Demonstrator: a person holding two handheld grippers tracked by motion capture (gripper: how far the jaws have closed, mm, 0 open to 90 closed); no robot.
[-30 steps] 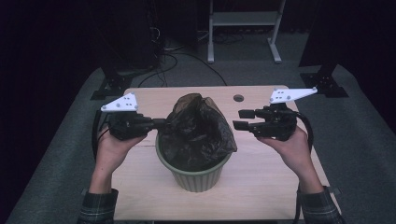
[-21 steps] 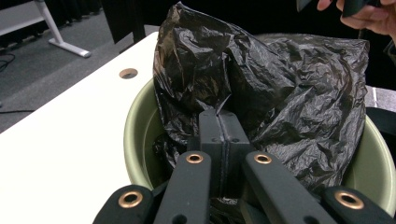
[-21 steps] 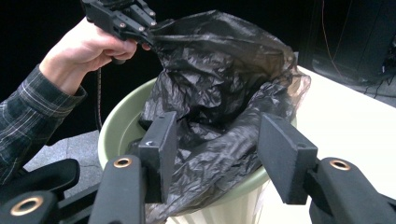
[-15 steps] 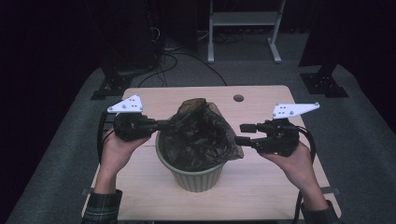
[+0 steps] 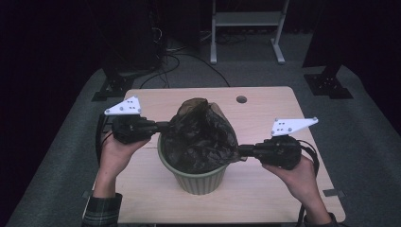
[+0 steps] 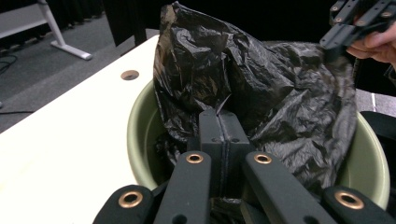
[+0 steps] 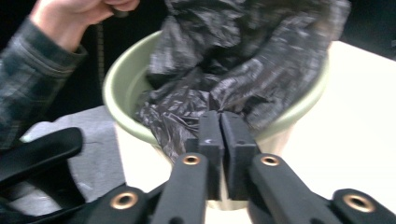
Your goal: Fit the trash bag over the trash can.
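A pale green round bin (image 5: pixel 198 178) stands mid-table with a crumpled black plastic bag (image 5: pixel 201 135) bulging out of its top. My left gripper (image 5: pixel 165 126) is at the bin's left rim, shut on the bag's left edge. My right gripper (image 5: pixel 239 151) is at the right rim, shut on the bag's right edge and drawing it outward. In the left gripper view the jaws (image 6: pixel 219 117) press together into the bag (image 6: pixel 266 84) just inside the bin's rim (image 6: pixel 135 135). In the right gripper view the closed jaws (image 7: pixel 219 119) pinch a fold of the bag (image 7: pixel 243 56) over the rim (image 7: pixel 116 79).
The light wooden table (image 5: pixel 265 198) has a round cable hole (image 5: pixel 241 99) at its back. Grey carpet surrounds it, with a white stand (image 5: pixel 246 19) and cables behind. The person's plaid sleeve (image 7: pixel 32 70) shows beyond the bin in the right gripper view.
My right gripper has moved nearer the table's front edge and lower along the bin's right side, pulling the bag's edge outward. The left gripper has barely shifted.
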